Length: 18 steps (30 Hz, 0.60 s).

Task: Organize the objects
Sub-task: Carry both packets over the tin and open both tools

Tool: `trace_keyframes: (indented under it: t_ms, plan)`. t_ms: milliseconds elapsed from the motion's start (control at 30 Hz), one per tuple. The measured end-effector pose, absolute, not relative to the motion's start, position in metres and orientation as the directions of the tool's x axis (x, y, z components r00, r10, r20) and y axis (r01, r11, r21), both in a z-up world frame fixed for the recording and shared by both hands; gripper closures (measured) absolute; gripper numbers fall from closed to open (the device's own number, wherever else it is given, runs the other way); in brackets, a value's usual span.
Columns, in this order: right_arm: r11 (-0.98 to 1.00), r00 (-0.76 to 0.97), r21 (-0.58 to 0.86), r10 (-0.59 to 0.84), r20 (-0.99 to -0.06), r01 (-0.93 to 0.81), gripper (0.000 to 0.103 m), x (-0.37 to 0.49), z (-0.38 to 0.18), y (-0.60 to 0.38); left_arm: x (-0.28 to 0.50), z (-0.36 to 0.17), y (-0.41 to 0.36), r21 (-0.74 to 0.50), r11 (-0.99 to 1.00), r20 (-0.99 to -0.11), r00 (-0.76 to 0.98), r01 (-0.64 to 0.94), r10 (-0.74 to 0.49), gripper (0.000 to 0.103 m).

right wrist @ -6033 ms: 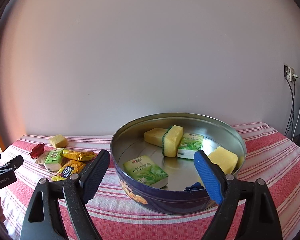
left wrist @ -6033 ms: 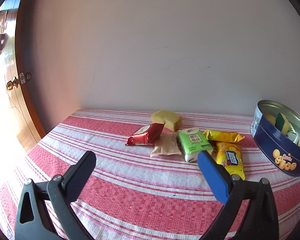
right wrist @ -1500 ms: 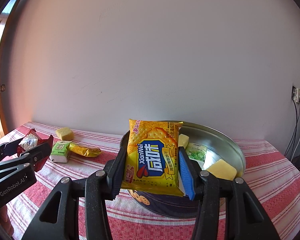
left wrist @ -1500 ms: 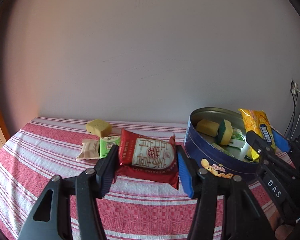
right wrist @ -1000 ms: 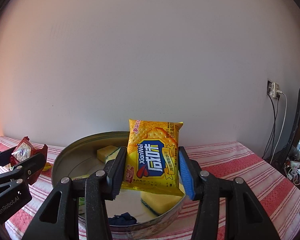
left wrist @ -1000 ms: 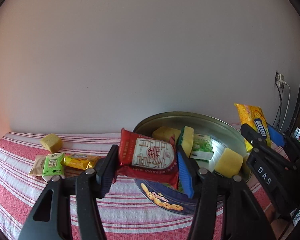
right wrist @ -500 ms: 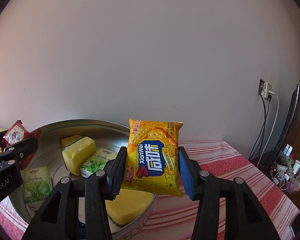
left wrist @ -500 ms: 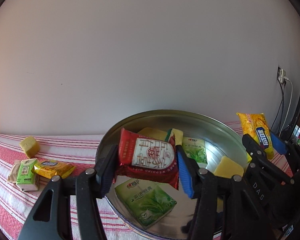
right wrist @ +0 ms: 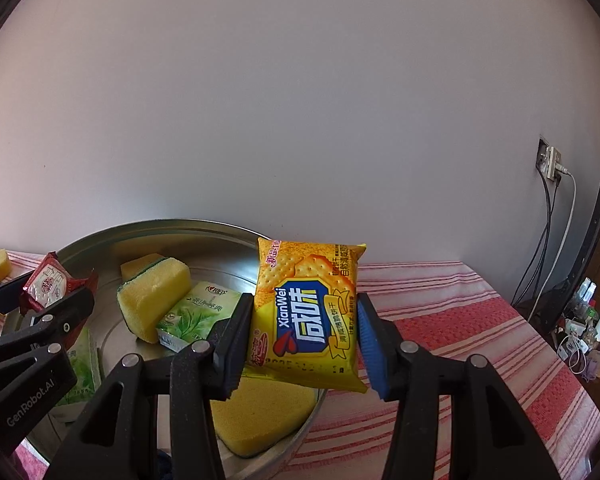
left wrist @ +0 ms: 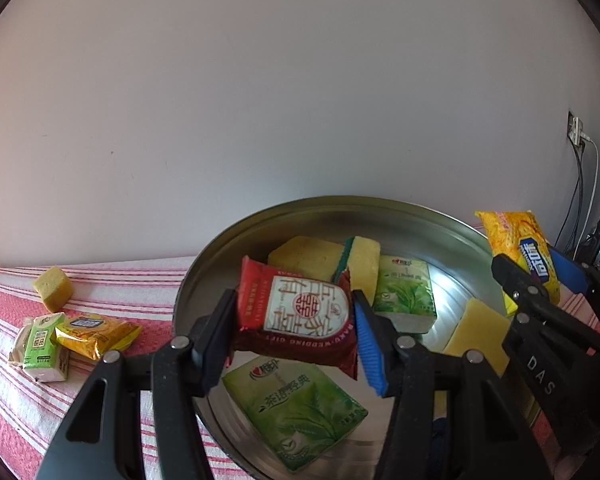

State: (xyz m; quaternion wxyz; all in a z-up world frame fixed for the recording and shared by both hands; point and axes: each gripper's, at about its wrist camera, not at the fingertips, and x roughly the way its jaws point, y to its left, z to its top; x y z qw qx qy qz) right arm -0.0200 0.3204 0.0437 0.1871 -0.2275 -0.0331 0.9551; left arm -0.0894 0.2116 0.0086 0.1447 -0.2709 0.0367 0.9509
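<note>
Both grippers point forward and slightly downward over the round metal tin [left wrist: 432,220], side by side, the left one to the left of the right.

The left gripper [left wrist: 294,330] pinches a red snack packet [left wrist: 296,312] between its black finger and its blue finger, the pads pressed on the packet's two side edges. The packet stands nearly upright above the tin's interior, clear of the things lying there. Its white panel carries a red double-happiness emblem, and "WEDDING GIFT" can be read along its lower curve.

The right gripper [right wrist: 304,336] clamps a yellow cracker packet [right wrist: 308,312] the same way, by its side edges, with most of the packet rising above the fingers. It reads "XianWei" with large white Chinese characters on a blue panel, and it hangs over the tin's right rim. In this view the left gripper's body shows "GenRobot.AI"; in the left view the right gripper's body shows "DAS".

Inside the tin lie green tissue packs [left wrist: 296,408] printed with tea leaves and Chinese characters, and yellow sponges [right wrist: 154,300], one with a green scouring layer.

On the striped red-and-white tablecloth [right wrist: 460,320], toward its left edge, sit a loose yellow sponge cube [left wrist: 54,294], a small green pack [left wrist: 42,340] and a yellow wrapper [left wrist: 94,332].
</note>
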Motion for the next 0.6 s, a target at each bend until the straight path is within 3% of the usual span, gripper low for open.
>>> trace_keyframes:
  t_ms: [333,400,467,567,600]
  plan:
    - [-0.943,-0.833,-0.164,0.332,-0.443,-0.289,0.051,-0.024,0.042,0.316,-0.085,0.009,0.212,0.003,-0.958,-0.526,-0.816,-0.285,0.241,0.045]
    - [-0.945,-0.834,-0.169,0.326,-0.446,-0.28,0.05,-0.023,0.042,0.315,-0.082,0.009,0.211,0.007,-0.959,-0.518,-0.822,-0.282,0.238,0.032]
    - [-0.944,-0.839,-0.17,0.329,-0.433,-0.283,0.037,-0.02,0.043,0.315,-0.077,0.011,0.208,0.009,-0.964,-0.502,-0.835,-0.267,0.226,0.022]
    - [-0.943,-0.85,-0.134,0.333,-0.409,-0.304,0.033,-0.012,0.047,0.322,-0.073,0.012,0.202,-0.001,-0.972,-0.482,-0.851,-0.234,0.206,0.0]
    - [-0.942,-0.849,-0.12,0.334,-0.408,-0.313,0.032,-0.011,0.047,0.325,-0.074,0.014,0.202,-0.006,-0.973,-0.48,-0.853,-0.232,0.206,0.001]
